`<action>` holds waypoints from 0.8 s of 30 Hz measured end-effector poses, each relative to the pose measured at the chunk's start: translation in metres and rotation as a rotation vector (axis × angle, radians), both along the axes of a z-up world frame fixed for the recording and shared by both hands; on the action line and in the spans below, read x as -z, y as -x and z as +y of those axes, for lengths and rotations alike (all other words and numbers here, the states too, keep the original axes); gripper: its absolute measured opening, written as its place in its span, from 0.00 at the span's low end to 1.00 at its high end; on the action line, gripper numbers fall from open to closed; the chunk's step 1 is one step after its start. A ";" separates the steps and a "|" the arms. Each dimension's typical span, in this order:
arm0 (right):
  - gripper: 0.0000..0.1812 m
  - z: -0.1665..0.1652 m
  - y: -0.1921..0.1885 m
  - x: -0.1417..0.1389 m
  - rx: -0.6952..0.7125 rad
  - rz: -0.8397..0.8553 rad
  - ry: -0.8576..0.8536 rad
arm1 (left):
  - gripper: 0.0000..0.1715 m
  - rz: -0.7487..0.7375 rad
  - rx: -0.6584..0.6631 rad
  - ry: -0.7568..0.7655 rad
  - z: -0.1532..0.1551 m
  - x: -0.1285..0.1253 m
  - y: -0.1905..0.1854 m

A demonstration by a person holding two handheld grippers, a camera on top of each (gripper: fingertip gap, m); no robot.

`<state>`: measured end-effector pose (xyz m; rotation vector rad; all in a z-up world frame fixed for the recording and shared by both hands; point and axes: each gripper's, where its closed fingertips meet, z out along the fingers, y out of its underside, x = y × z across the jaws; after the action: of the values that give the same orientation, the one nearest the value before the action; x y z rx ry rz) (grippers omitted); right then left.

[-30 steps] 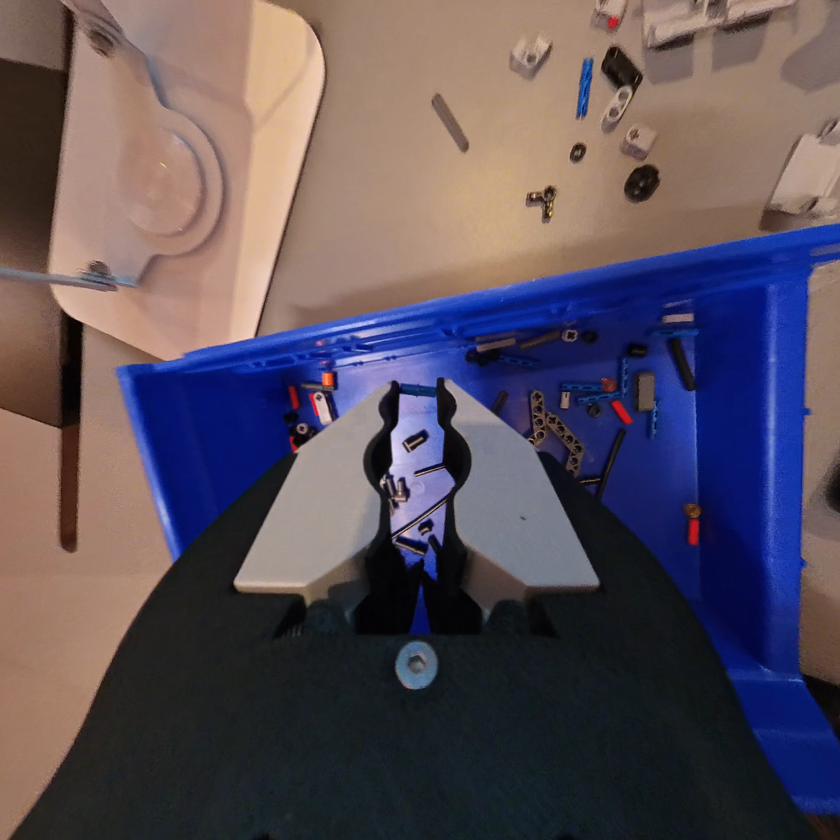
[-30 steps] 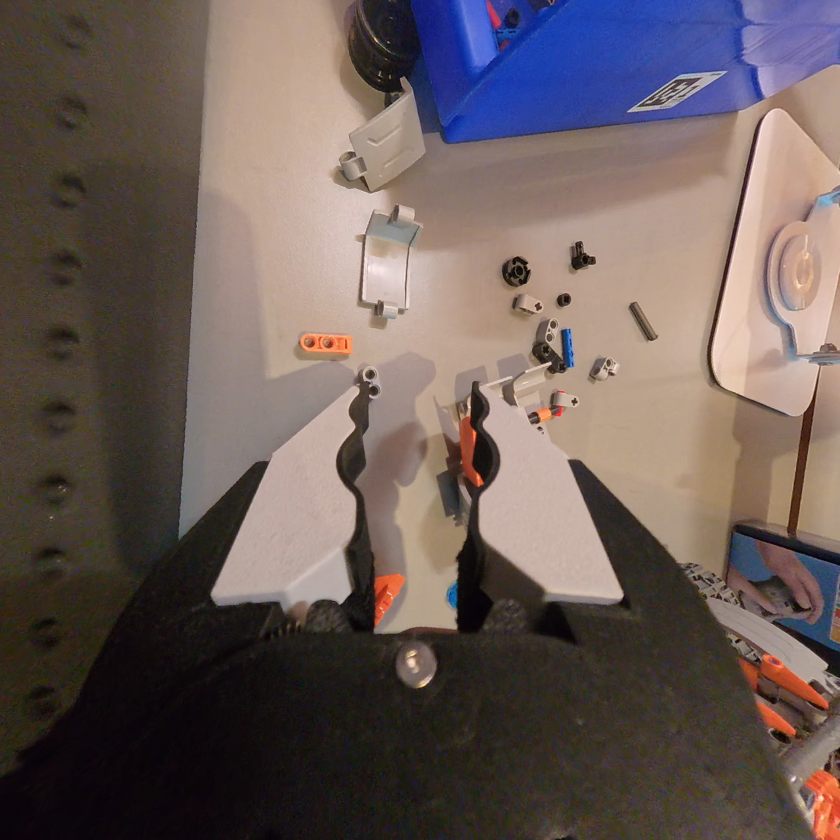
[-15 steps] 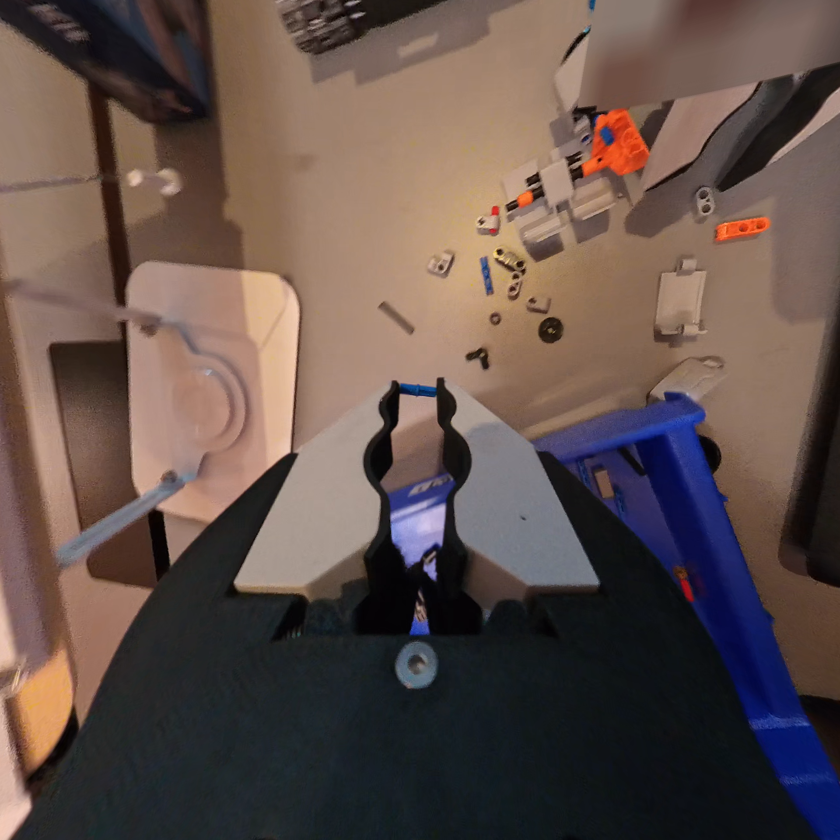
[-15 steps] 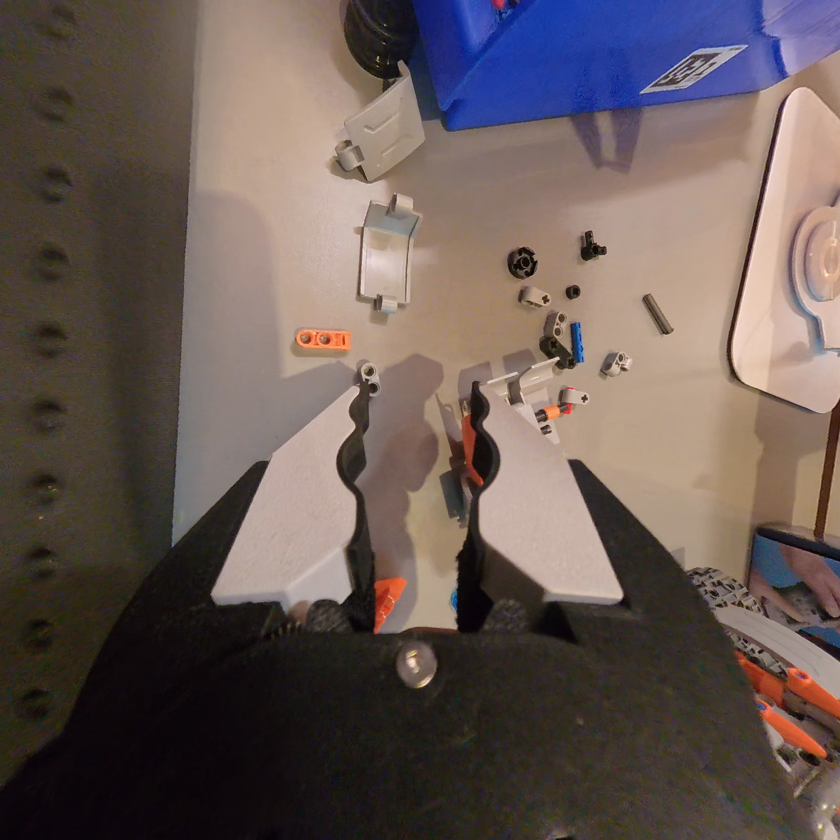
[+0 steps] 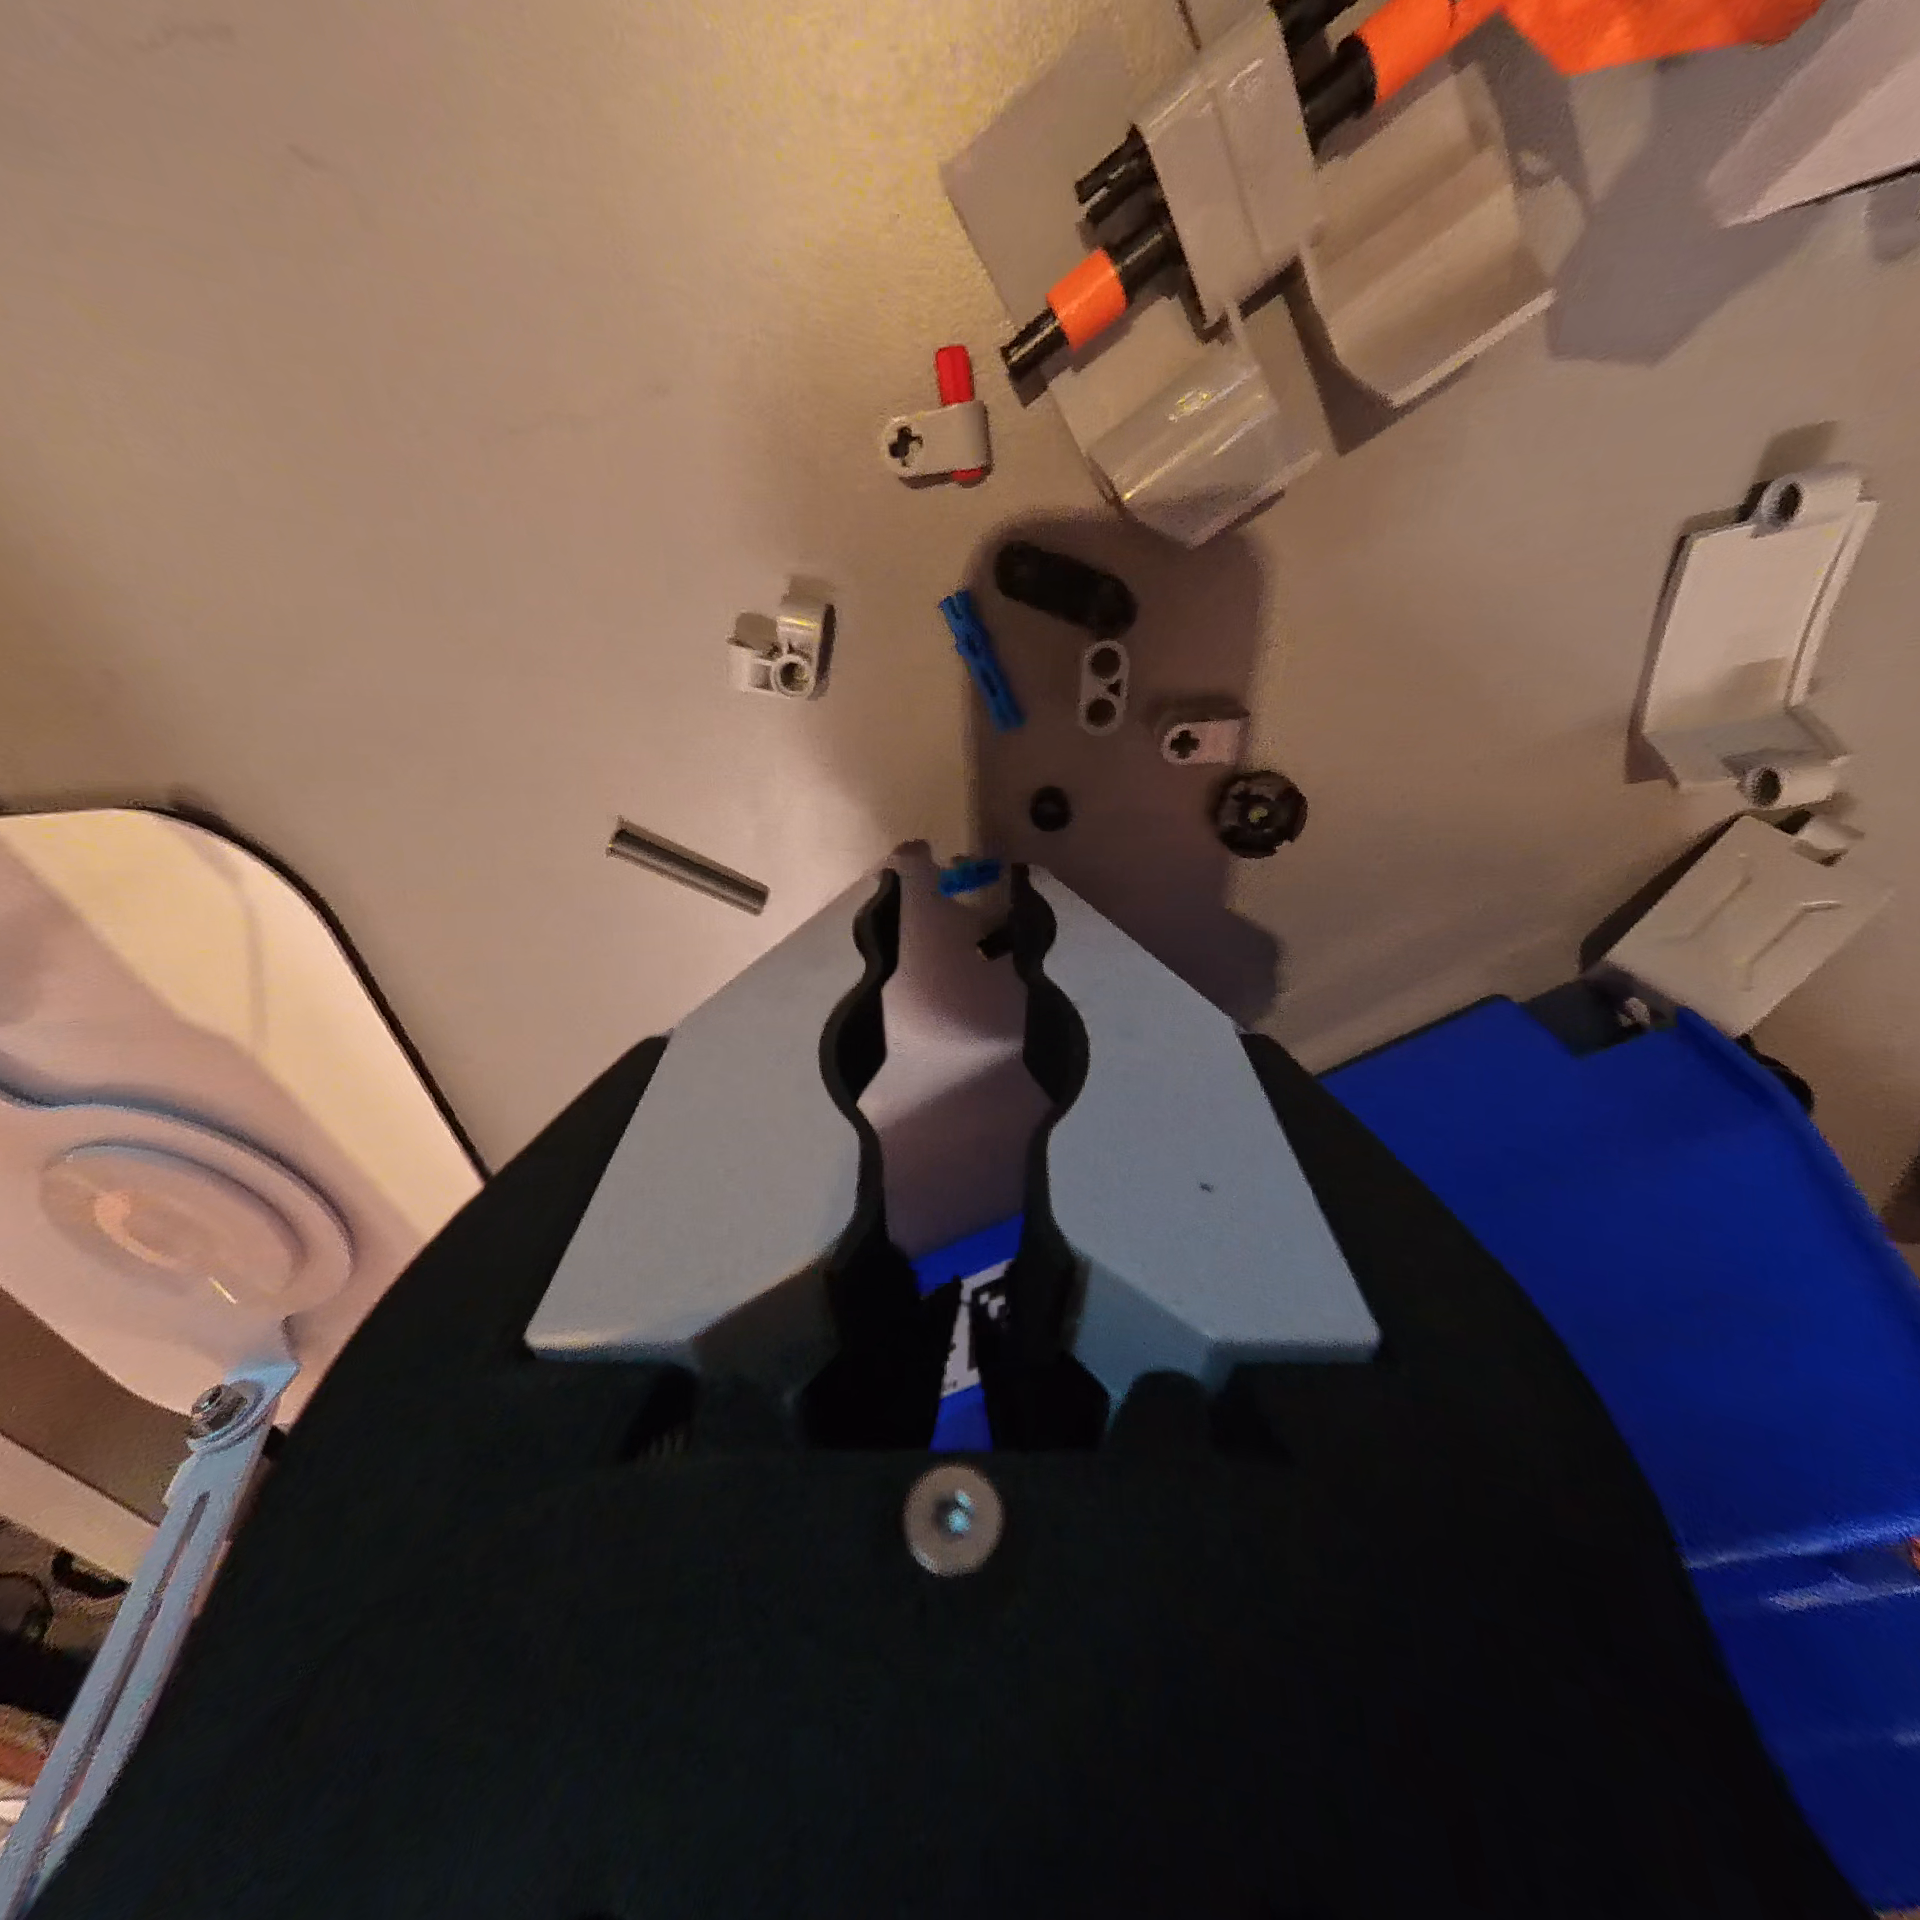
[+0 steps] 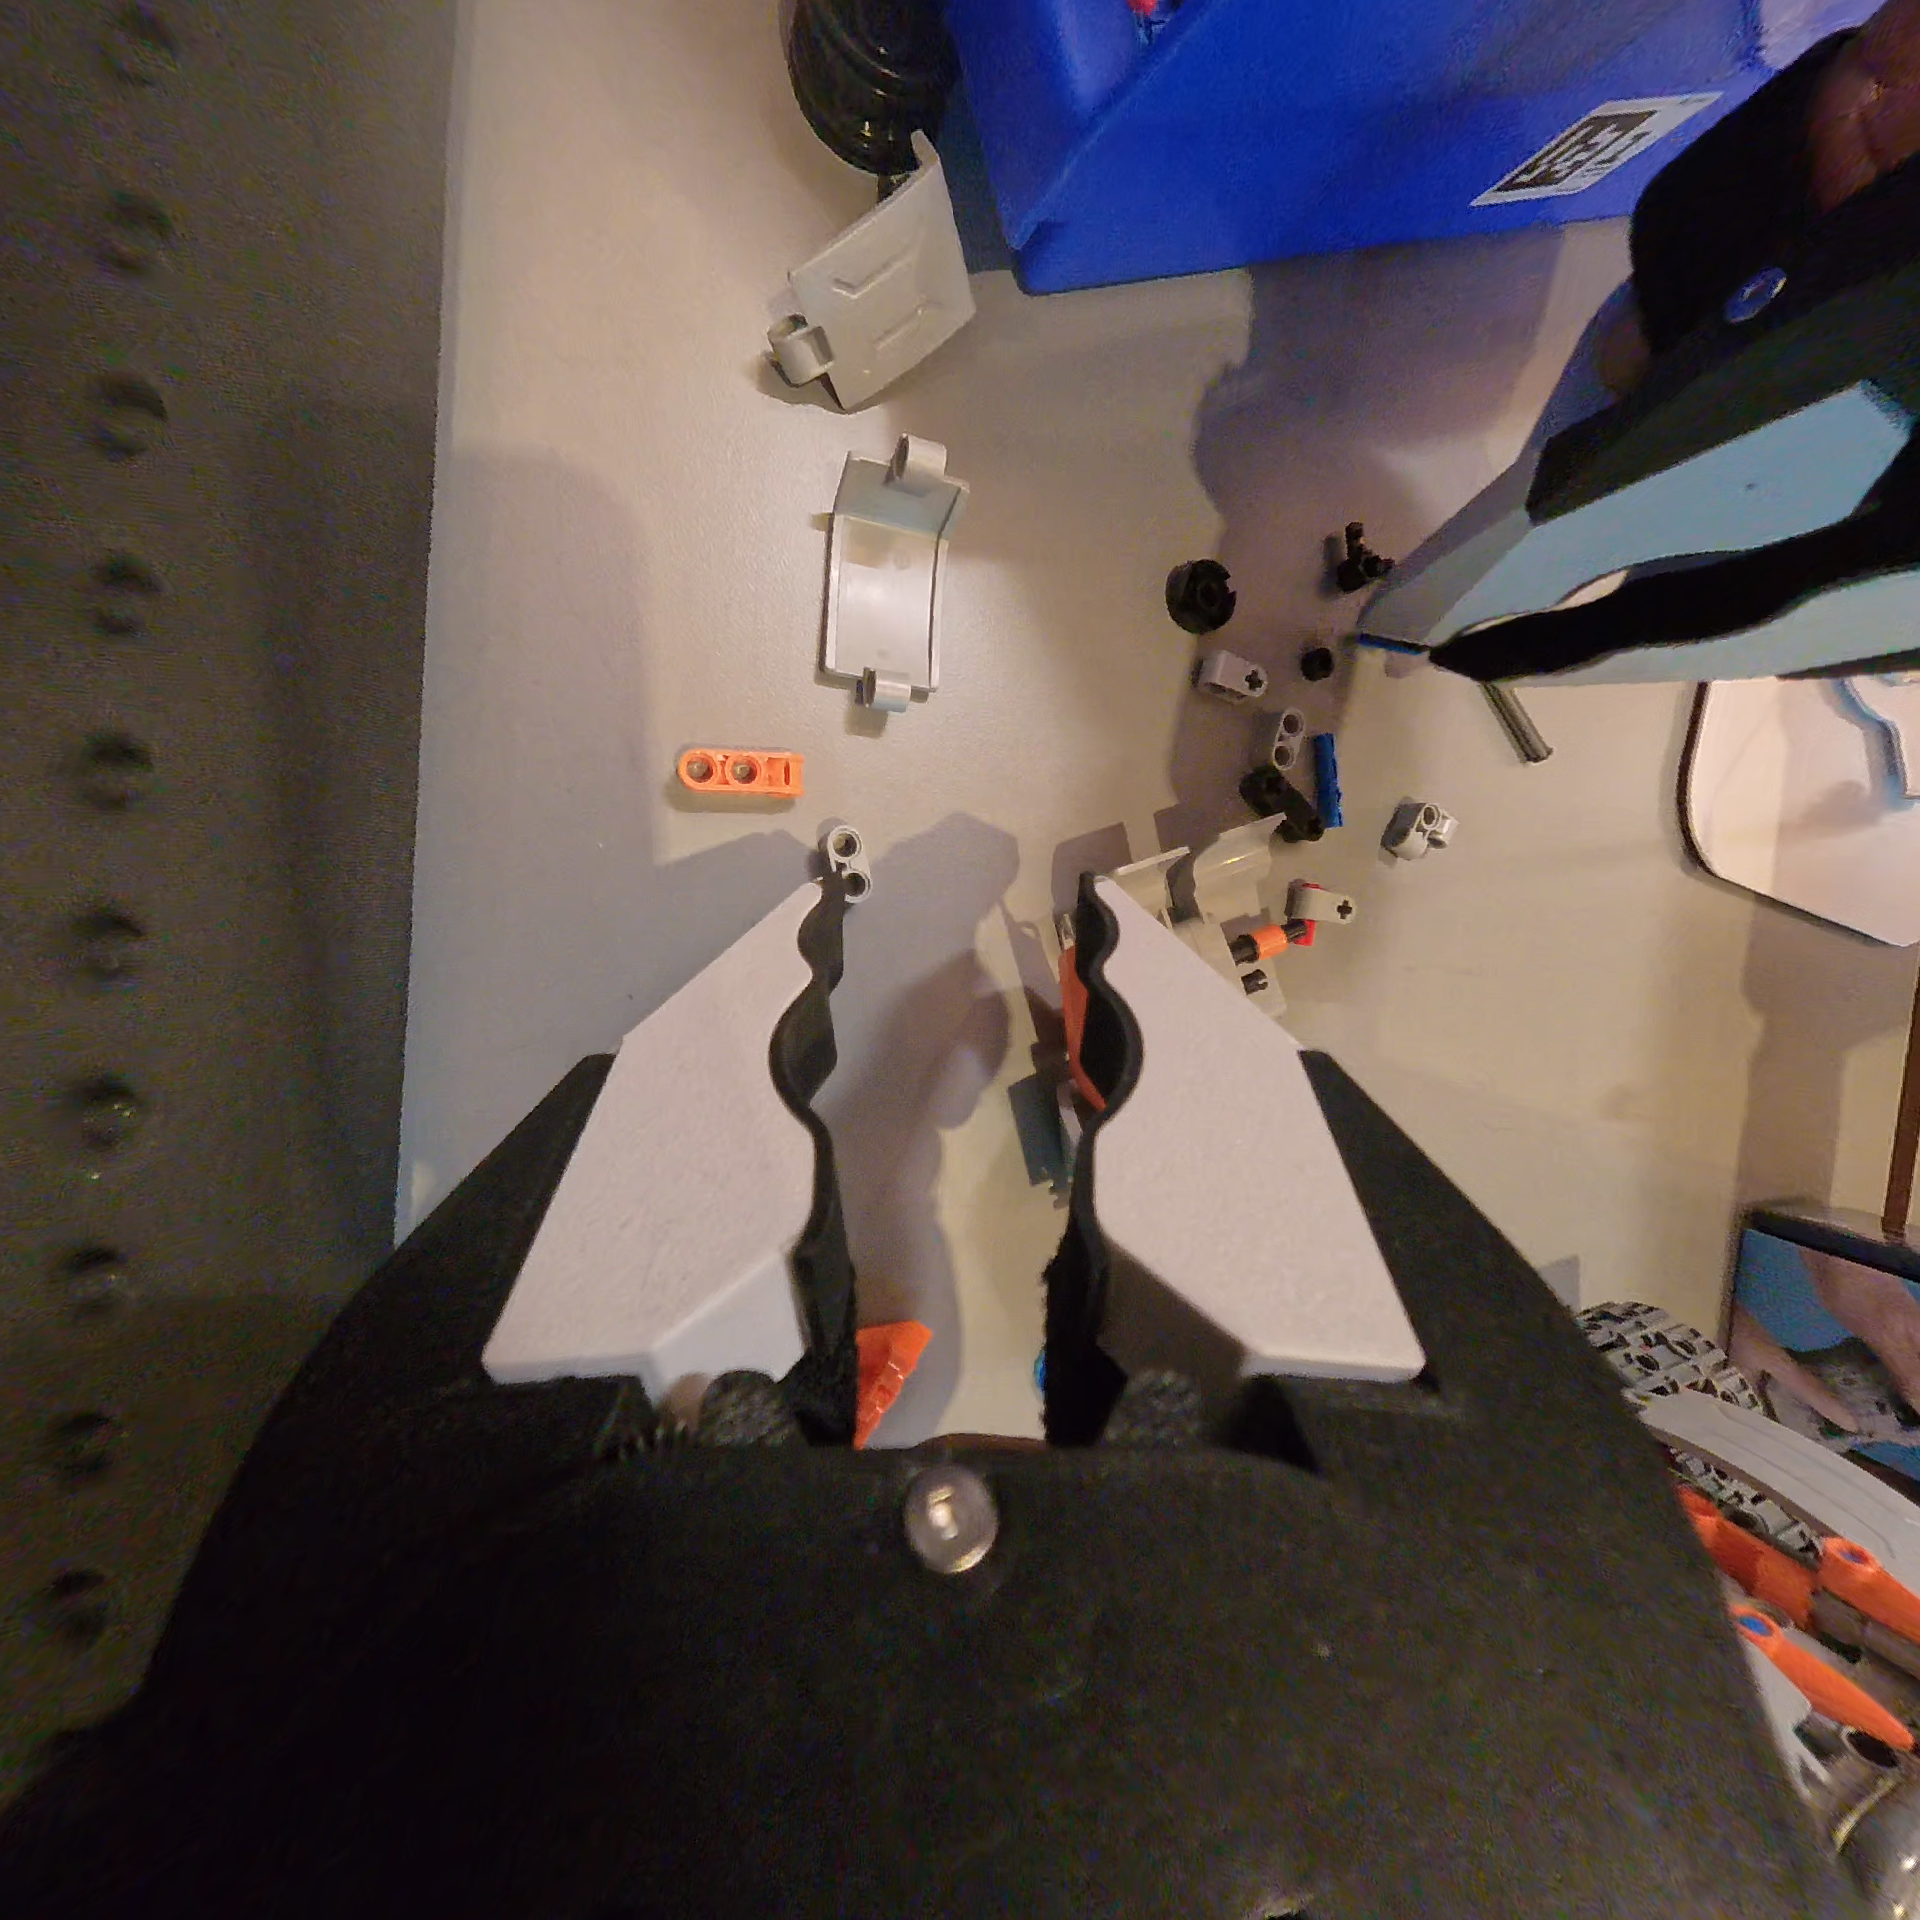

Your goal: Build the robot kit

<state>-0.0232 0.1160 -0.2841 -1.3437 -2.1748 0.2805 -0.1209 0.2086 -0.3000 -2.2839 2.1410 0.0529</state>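
My left gripper (image 5: 956, 881) is low over the table and nearly closed on a small blue pin (image 5: 971, 875) at its fingertips, nearer the right finger. It also shows in the right wrist view (image 6: 1392, 644), tips down among loose small parts, with the pin (image 6: 1390, 645) at its tip. Just ahead lie a longer blue pin (image 5: 982, 660), a black connector (image 5: 1060, 587) and a grey axle (image 5: 686, 878). My right gripper (image 6: 966, 894) is open and empty above the table. A grey two-hole connector (image 6: 847, 860) lies at its left fingertip. A grey-and-orange assembly (image 6: 1195, 894) lies beside its right finger.
A blue bin (image 5: 1558, 1195) stands close at my left gripper's right and shows at the top of the right wrist view (image 6: 1247, 135). A white pad (image 5: 208, 1039), grey panels (image 6: 883, 571) (image 6: 883, 291), an orange beam (image 6: 740, 772) and a black tyre (image 6: 842, 73) lie around. From the left gripper's tips to the black connector (image 5: 1060, 587) is close to 5 centimetres. My right wrist view (image 6: 1290, 808) looks at it from another angle.
My left gripper lifted the blue pin out of the blue bin, carried it over the table and lowered it among the loose parts. The right gripper barely moved.
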 end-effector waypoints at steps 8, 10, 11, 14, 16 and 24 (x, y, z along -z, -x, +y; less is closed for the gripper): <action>0.23 0.000 0.000 -0.001 0.001 0.003 -0.002 | 0.11 -0.172 -0.127 -0.138 0.024 -0.055 0.019; 0.24 0.000 0.000 0.000 -0.002 -0.001 -0.001 | 0.11 -0.231 -0.174 -0.196 0.024 -0.083 0.034; 0.24 0.000 0.000 0.001 -0.003 -0.003 0.000 | 0.11 -0.247 -0.197 -0.238 0.024 -0.095 0.046; 0.23 0.000 0.001 0.002 -0.002 -0.008 0.004 | 0.11 -0.264 -0.303 -0.323 0.019 -0.119 0.089; 0.23 0.000 0.001 0.004 -0.001 -0.015 0.005 | 0.12 -0.270 -0.391 -0.353 0.016 -0.122 0.117; 0.23 0.002 0.001 0.009 0.009 -0.028 0.017 | 0.15 -0.175 -0.520 -0.294 0.012 -0.062 0.178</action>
<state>-0.0238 0.1181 -0.2929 -1.3744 -2.1936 0.2781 -0.2984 0.2209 -0.2382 -2.4787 1.3147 0.1527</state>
